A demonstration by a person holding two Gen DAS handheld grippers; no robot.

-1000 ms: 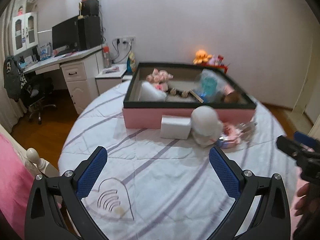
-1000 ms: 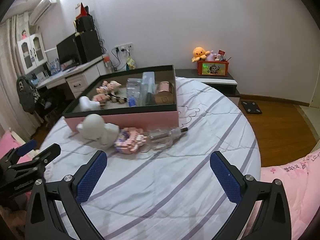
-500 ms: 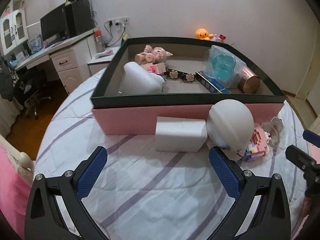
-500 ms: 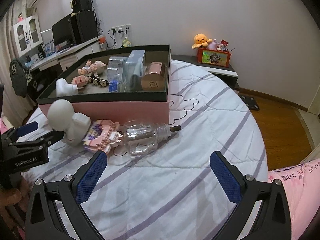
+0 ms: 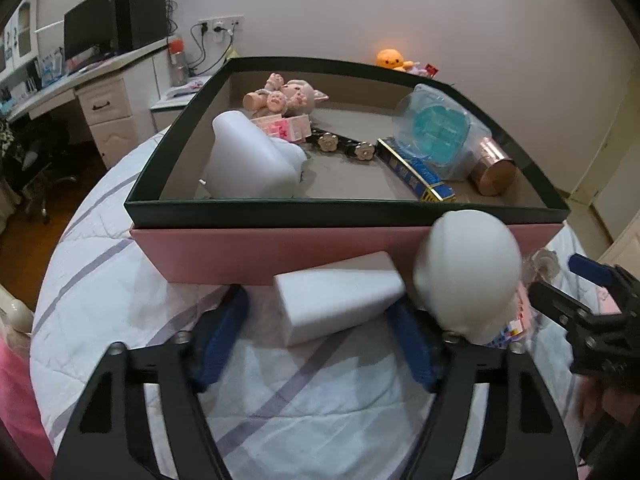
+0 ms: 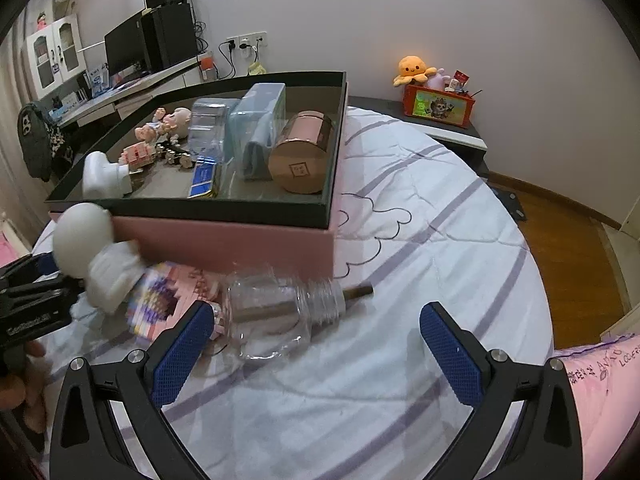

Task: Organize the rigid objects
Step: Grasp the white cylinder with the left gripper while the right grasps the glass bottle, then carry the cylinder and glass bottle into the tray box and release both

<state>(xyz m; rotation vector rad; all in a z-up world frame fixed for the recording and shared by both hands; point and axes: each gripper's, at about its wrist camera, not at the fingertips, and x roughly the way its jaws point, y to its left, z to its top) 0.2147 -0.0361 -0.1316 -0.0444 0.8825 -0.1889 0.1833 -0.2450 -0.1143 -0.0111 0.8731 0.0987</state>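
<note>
A pink box with a dark rim point(image 5: 344, 203) lies on the bed and holds several toys and containers; it also shows in the right wrist view point(image 6: 240, 240). In front of it lie a white block point(image 5: 340, 296), a white round-headed figure point(image 5: 466, 272), a pink brick toy point(image 6: 160, 300) and a clear bottle point(image 6: 280, 312). My left gripper point(image 5: 320, 332) is open, its fingers on either side of the white block, with a gap on the left. My right gripper point(image 6: 316, 344) is open just in front of the clear bottle, not touching it.
The bed has a white quilt with purple stripes point(image 6: 420, 220). A desk with a monitor point(image 5: 100, 36) stands at the back left. A dark side table with an orange plush point(image 6: 416, 68) is at the back right. Wooden floor point(image 6: 568, 264) lies right of the bed.
Both grippers moved forward toward the box. The left gripper's fingers narrowed and now straddle the white block. The right gripper came close to the clear bottle.
</note>
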